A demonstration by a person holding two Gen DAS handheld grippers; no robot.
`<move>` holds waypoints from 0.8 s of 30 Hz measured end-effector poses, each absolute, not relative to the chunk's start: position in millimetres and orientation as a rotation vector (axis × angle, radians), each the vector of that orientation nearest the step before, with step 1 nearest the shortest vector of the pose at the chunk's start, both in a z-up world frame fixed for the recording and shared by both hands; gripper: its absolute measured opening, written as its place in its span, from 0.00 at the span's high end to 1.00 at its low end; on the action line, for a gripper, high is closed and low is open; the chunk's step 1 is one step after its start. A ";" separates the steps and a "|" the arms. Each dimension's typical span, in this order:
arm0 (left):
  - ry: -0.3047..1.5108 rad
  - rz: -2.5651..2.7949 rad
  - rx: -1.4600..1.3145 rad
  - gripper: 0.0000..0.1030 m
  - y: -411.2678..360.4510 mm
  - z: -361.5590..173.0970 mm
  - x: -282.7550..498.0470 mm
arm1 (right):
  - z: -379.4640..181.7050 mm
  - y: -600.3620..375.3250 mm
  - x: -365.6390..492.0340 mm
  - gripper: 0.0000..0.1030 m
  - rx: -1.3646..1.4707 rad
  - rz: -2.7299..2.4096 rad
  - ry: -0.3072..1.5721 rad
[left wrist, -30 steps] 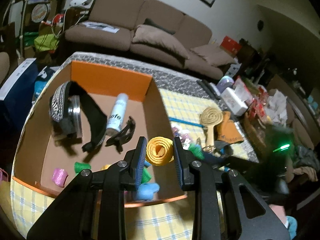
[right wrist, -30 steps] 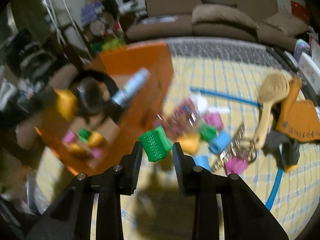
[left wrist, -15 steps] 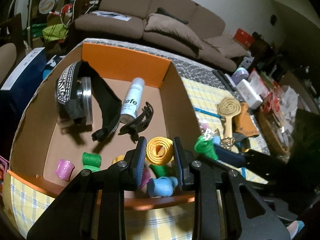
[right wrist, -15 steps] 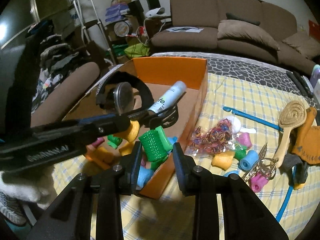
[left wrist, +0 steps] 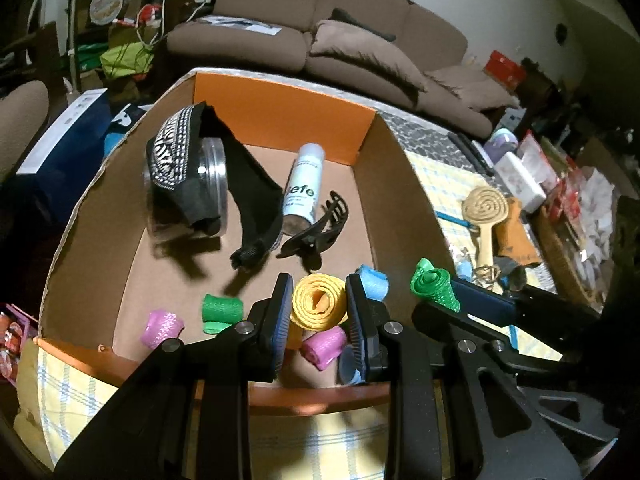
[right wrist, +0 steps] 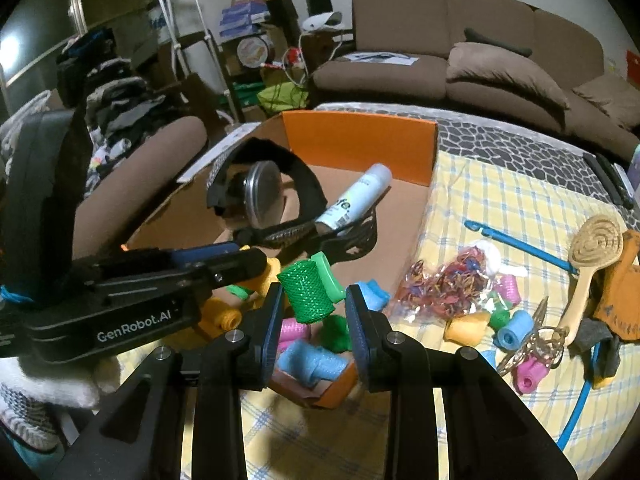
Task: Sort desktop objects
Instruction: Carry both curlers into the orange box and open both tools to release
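Now both rollers are at the drop-off step, each carried above the near end of the box (left wrist: 256,116). Yellow roller (left wrist: 319,301): clamped end-on between the pads of the left gripper (left wrist: 319,312), over a pink roller (left wrist: 324,346) and a blue one on the box floor. Green roller (right wrist: 307,297): clamped, tilted, in the right gripper (right wrist: 312,312), over the near corner of the box, above loose blue, pink and green rollers.

Judged step: delivery of two sorted rollers; neither is let go yet. The next move calls for each pair of jaws to part while its roller hangs inside the walls, not over the rim. The right gripper sits close to the near corner, so its roller could bounce out onto the cloth (right wrist: 500,200). The two tools are just beside each other and need room to withdraw without knocking.

Left view only: the box interior from above, with a bottle (left wrist: 303,188), a black claw clip (left wrist: 316,232), a jar wrapped by a headband (left wrist: 188,168), and the green roller seen from the side at the right gripper's tip.

Right view only: what remains on the cloth, namely a bag of elastics (right wrist: 452,280), further rollers, a brush (right wrist: 588,256) and a blue hook (right wrist: 516,242); also the left gripper's body crossing in from the left.
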State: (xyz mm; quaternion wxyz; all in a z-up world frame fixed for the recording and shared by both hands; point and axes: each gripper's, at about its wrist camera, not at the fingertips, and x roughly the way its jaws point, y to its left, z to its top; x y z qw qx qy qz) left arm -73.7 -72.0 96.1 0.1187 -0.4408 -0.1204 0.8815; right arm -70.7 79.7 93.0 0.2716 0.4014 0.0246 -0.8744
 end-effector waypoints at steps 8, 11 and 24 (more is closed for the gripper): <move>-0.352 2.602 -1.295 0.64 -78.3 98.1 -72.7 | 86.9 73.0 -70.2 0.66 1.098 -2.351 0.114; -0.359 2.623 -1.265 0.59 -83.0 105.2 -70.5 | 91.4 75.1 -69.0 0.66 1.074 -2.365 0.114; -0.340 2.688 -1.233 0.30 -92.8 115.7 -67.7 | 105.1 97.1 -71.1 0.32 1.013 -2.469 0.051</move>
